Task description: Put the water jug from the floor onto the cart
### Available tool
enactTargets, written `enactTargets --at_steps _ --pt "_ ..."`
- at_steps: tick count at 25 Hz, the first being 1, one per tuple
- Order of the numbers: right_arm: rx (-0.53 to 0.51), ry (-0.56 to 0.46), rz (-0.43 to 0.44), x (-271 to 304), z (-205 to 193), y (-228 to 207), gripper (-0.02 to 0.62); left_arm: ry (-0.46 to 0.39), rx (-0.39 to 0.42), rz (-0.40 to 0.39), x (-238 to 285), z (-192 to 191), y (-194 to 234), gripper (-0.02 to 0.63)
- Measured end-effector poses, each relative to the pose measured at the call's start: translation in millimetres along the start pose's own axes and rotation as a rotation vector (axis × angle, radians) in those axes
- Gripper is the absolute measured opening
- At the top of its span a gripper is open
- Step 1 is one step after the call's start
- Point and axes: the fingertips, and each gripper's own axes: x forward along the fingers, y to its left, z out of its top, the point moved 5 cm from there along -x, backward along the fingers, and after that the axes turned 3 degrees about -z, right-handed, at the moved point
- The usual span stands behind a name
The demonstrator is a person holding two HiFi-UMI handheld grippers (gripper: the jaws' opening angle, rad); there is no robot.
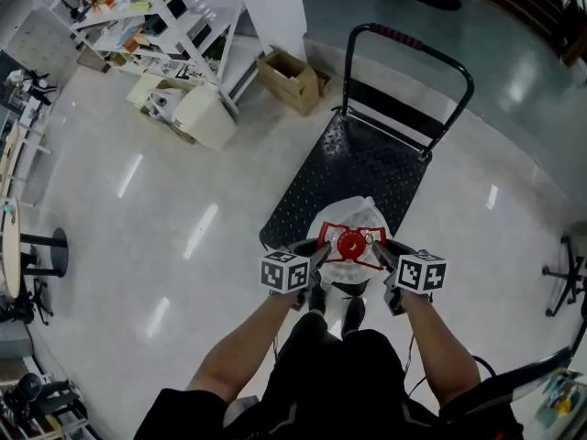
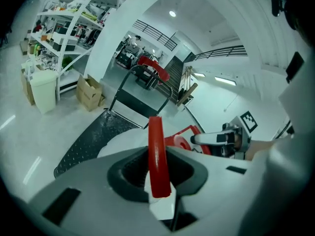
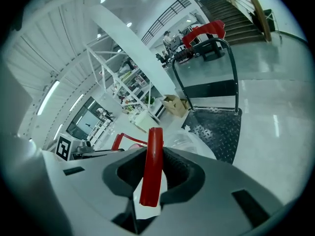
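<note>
Overall: we hold the water jug (image 1: 359,216) up between both grippers, one on each side of its top.
Left gripper (image 1: 318,251): its jaws pinch one side of the jug's red handle (image 2: 157,154). In the left gripper view the red bar stands upright in the gap, with the dark pads pressed against it.
Right gripper (image 1: 380,251): its jaws pinch the opposite side of the same red handle, and the right gripper view shows the bar clamped between the pads, leaning slightly.
Water jug: a pale, clear body with a red cap (image 1: 351,243) in the middle of the handle frame. From the head view it sits over the near end of the cart (image 1: 353,168), just beyond our feet. We cannot tell whether its base touches the deck.
Cart: a black deck of studded plate reaching away from us, with its push bar (image 1: 410,49) upright at the far end.
Floor (image 1: 165,209): pale and glossy, with streaks of reflected light.
Far left: white shelves (image 1: 151,12) crowded with items, and a white bin (image 1: 209,115) near them.
Far middle: an open cardboard box (image 1: 287,79) just left of the cart's far end.
</note>
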Motion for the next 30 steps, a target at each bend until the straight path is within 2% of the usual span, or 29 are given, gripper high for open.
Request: enactTargets --at_steps 7,12,16,22,24,27,30 --pt "0.059 0.026 -0.054 57.2 5.9 -29.4 0.086 0.076 -0.005 -0.003 43.4 7.1 52.8 0.071" --pt "0.089 0.041 -0.084 84.0 -6.5 -48.0 0.086 0.11 -0.021 -0.009 65.5 -0.5 80.3 0.071" --pt "0.117 0.02 -0.07 92.7 -6.6 -50.7 0.086 0.081 -0.058 0.003 67.4 2.1 98.1 0.071" --pt "0.154 0.043 -0.079 99.4 -9.9 -60.8 0.086 0.097 -0.036 0.013 69.6 -1.1 112.2 0.069" --pt "0.16 0.052 -0.079 99.8 -12.8 -63.9 0.086 0.077 -0.002 0.031 68.3 0.0 115.6 0.071" --pt "0.121 0.053 -0.076 99.4 -14.4 -64.4 0.094 0.062 0.091 0.065 64.0 1.1 117.8 0.164" --pt "0.089 0.043 -0.094 96.5 -12.1 -65.3 0.123 0.071 0.113 0.068 59.5 -0.6 117.8 0.192"
